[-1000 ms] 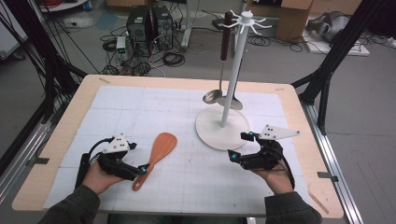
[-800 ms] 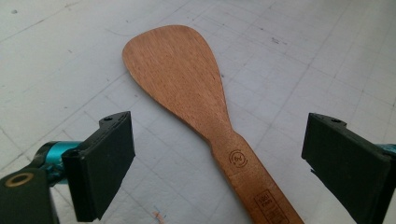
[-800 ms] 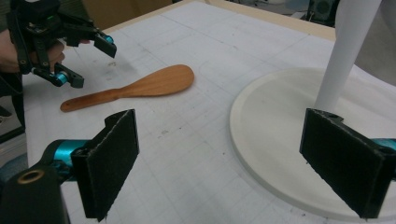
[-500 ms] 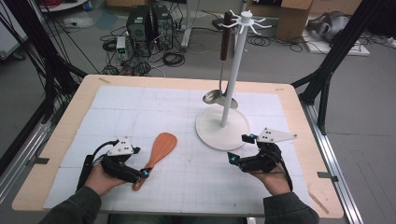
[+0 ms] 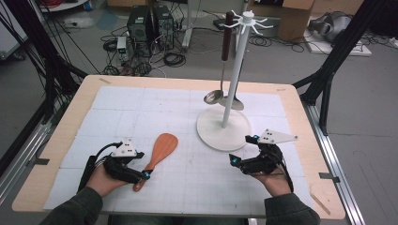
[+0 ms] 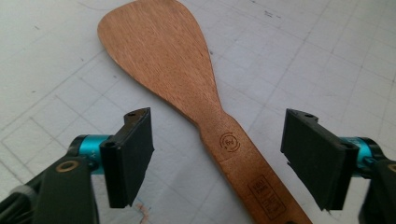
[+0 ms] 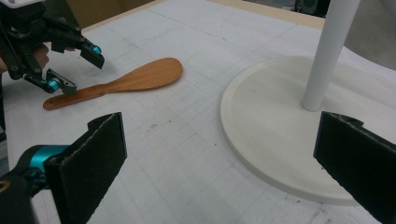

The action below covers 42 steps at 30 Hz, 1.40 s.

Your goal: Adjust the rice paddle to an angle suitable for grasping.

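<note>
A wooden spatula (image 5: 162, 147) lies flat on the white mat, blade away from me. My left gripper (image 5: 143, 165) straddles its handle near the end. In the left gripper view the handle (image 6: 233, 154) runs between the two black pads (image 6: 128, 158) with a gap on each side. These jaws have just been closing and stand open around the handle. My right gripper (image 5: 240, 150) hovers beside the white stand's base (image 5: 211, 133). Its jaws have just been opening and stand wide (image 7: 219, 163) with nothing between them.
A white utensil stand (image 5: 232, 79) rises from its round base at the middle right. A metal ladle (image 5: 213, 97) with a dark handle hangs from one of its top hooks. Bare mat lies between the two hands.
The left gripper's jaws have drawn closer together around the spatula handle. The right gripper's jaws have spread slightly. Both hands stay almost where they were.
</note>
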### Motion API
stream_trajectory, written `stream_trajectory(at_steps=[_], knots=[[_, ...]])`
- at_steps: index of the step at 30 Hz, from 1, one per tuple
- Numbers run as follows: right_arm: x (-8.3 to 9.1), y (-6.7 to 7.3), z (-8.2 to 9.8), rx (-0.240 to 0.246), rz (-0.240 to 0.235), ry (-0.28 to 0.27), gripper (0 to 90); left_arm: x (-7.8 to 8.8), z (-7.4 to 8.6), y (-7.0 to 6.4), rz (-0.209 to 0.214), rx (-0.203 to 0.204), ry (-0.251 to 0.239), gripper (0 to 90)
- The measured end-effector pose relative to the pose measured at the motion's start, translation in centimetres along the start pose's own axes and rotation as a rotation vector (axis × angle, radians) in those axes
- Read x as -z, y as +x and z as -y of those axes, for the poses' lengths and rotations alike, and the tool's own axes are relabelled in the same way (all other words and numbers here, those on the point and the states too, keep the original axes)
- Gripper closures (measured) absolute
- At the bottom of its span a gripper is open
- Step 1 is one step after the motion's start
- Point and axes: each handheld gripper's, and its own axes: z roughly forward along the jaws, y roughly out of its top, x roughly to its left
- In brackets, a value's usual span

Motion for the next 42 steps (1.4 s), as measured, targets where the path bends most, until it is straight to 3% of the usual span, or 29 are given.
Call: stream_trajectory(at_steps=[21,42], knots=[[-0.41,-0.13,0.25,0.001,-0.007,0.014,1.6,-0.83,0.38,-0.05,0.021,-0.017,0.066,35.7],[-0.7,-0.01,0.47,-0.006,-0.015,0.032,1.6,-0.82,0.46,0.12,0.005,-0.023,0.072,40.2]])
